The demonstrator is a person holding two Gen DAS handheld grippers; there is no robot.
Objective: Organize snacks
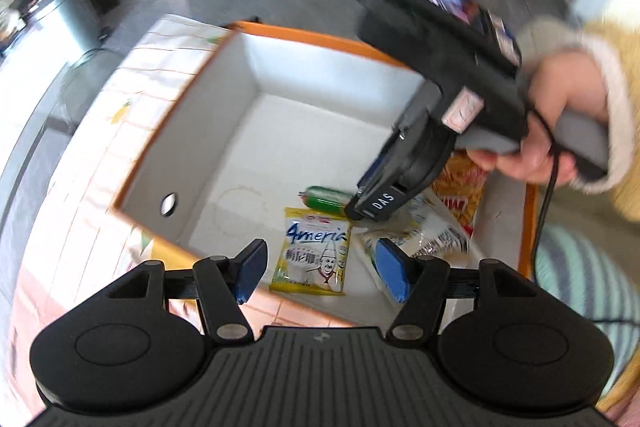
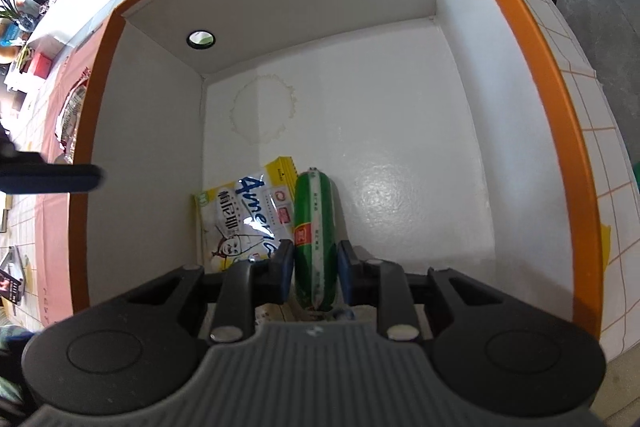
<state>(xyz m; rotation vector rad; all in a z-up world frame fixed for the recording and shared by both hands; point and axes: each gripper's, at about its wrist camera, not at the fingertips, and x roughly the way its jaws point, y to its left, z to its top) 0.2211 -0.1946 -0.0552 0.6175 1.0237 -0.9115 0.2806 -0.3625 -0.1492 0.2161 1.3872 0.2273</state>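
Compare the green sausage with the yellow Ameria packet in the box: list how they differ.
The green sausage is a rounded tube; the yellow Ameria packet is a flat pouch.
The sausage wrapper is green with a red label; the packet is yellow and white with blue lettering and a chef drawing.
The sausage sits between the right gripper's fingers; nothing grips the packet.
Both lie side by side on the floor of the orange-rimmed box.
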